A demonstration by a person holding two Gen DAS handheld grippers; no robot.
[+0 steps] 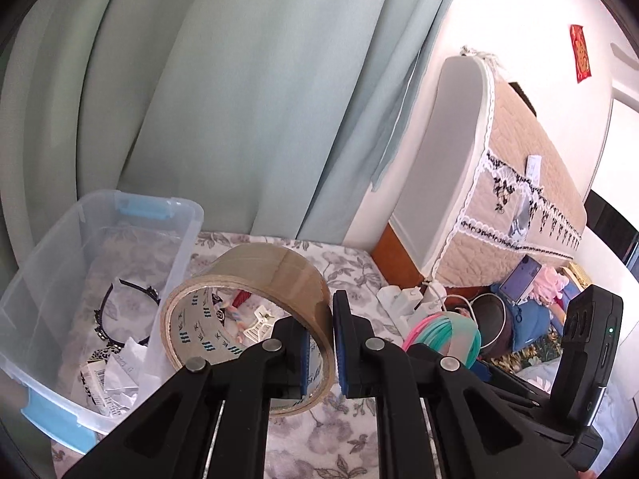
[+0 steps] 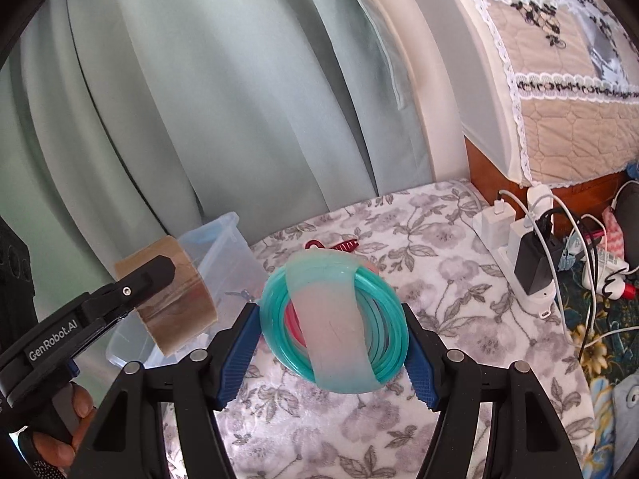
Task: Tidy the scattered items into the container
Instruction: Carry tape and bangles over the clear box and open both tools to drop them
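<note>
Brown packing-tape roll [image 1: 247,319], pinched through its wall by the left gripper [image 1: 319,343], and teal tubing coil [image 2: 335,319], clamped in the right gripper [image 2: 331,343], should be released only once above the clear plastic bin [image 1: 48,279] at left.

curtain [image 2: 223,92] hanging | floral blanket [image 2: 439,279] | power strip [image 2: 515,247], chargers plugged in

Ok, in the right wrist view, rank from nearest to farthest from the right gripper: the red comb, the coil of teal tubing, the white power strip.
1. Coil of teal tubing: between the right gripper's pads, held.
2. Red comb: on the floral cover just beyond the coil.
3. White power strip: far right, by the wooden bed frame.
</note>
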